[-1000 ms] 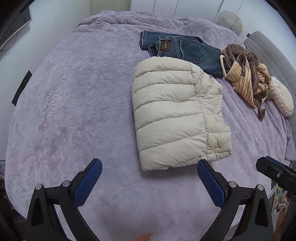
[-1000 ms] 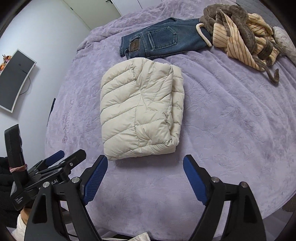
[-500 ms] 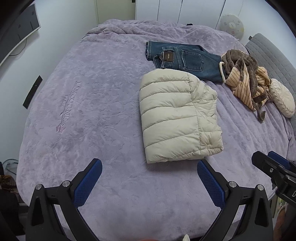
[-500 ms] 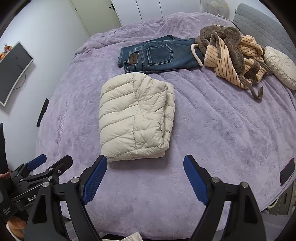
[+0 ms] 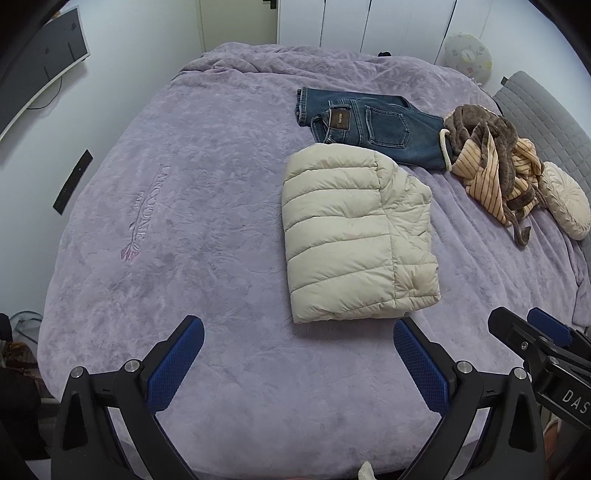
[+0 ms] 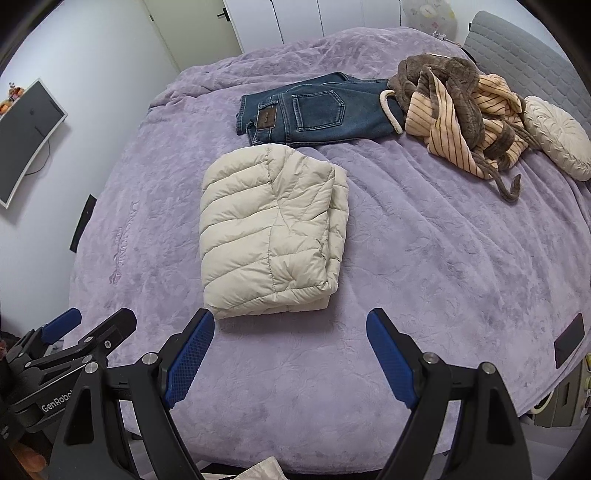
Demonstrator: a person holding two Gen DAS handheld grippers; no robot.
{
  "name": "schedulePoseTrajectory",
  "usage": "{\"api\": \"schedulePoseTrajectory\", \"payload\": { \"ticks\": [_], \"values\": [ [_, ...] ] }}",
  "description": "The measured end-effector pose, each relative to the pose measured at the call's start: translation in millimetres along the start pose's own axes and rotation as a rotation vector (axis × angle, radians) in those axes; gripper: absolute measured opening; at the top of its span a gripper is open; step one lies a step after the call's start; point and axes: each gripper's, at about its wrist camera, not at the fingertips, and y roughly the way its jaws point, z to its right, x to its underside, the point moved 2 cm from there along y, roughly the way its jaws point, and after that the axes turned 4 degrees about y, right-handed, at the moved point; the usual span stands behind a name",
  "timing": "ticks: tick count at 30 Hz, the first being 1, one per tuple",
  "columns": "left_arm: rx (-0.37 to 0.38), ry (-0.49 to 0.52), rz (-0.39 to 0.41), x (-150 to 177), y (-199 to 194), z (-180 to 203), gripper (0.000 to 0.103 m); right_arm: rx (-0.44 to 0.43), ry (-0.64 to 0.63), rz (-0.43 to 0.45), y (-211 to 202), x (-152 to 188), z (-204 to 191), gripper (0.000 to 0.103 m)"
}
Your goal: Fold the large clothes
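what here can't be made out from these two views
- Folded cream puffer jacket: sleeves and zipper are tucked under the fold in both views.
- Jeans: leg ends are covered by the striped brown robe in the right wrist view.
- Jeans waist patch: lettering is too small in the left wrist view.
- Right gripper: cut off by the frame edge in the left wrist view.

Lilac-covered bed [image 5: 192, 206], white walls, perhaps wardrobe doors [image 5: 362, 26] behind.
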Motion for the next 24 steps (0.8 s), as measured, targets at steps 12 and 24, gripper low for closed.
{"api": "schedulePoseTrajectory", "payload": {
  "ticks": [12,24],
  "values": [
    [-0.013,-0.001,-0.004,-1.0,-0.6,1.7,0.103,0.014,0.019,-0.001,-4.0,-1.9,6.0,0.087],
    [-0.036,0.005,0.005,-4.8,-2.4,1.2,0.103,0.015,0.021,-0.004,-3.3,-3.2,5.4,0.087]
  ]
}}
